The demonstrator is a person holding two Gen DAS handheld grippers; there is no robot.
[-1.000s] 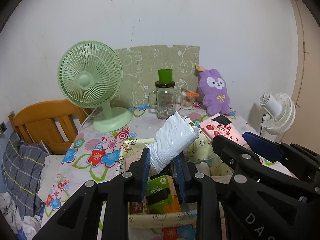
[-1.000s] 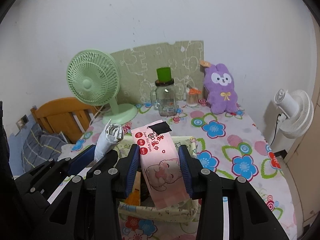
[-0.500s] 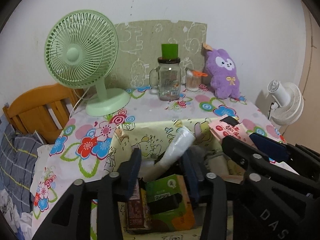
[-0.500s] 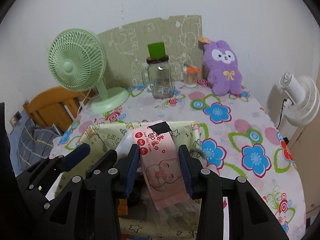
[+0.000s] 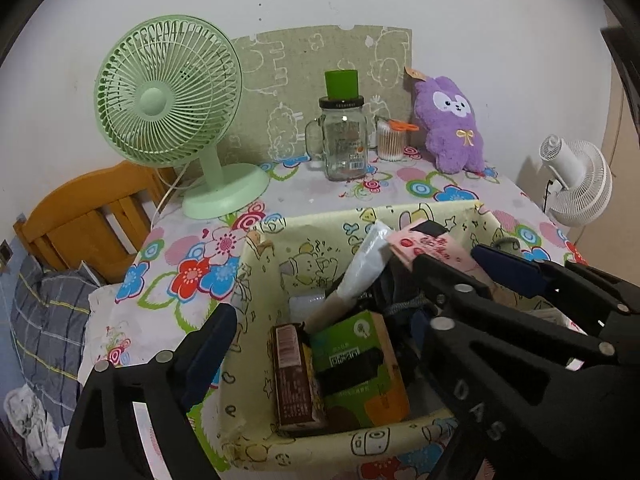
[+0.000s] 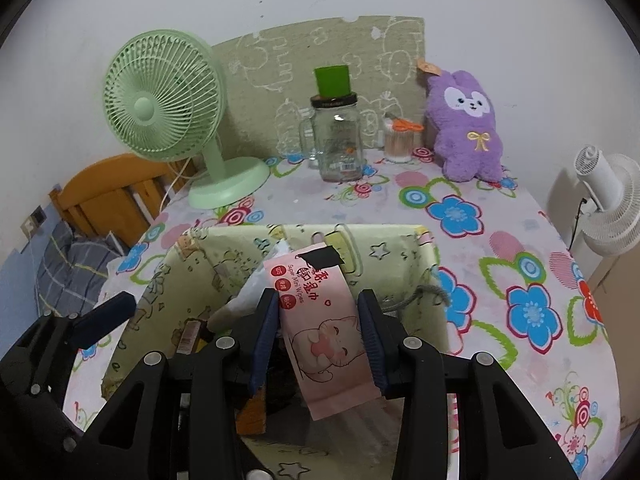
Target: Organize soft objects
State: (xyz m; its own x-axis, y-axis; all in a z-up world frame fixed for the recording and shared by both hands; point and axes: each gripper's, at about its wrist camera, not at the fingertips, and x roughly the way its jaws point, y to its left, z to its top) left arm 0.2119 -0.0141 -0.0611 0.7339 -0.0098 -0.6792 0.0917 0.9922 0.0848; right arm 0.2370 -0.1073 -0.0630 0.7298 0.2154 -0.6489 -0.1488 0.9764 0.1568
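— Where is the pink wet-wipes pack (image 6: pixel 320 316) held?
— Firmly, it is clamped between the right gripper (image 6: pixel 318 336) fingers, above the yellow fabric basket (image 6: pixel 404 248), at 6 o'clock from the glass jar (image 6: pixel 338 146).
— And the left gripper (image 5: pixel 320 320)?
— Its fingers are spread wide, released; the white bag roll (image 5: pixel 360 272) lies in the basket.

My left black two-finger gripper (image 5: pixel 320 344) hangs with jaws spread wide, nothing between its blue pads. My right black gripper (image 6: pixel 318 334) sits just beside it, jaws clamped on the pink wipes pack (image 6: pixel 320 320), tilted downward.
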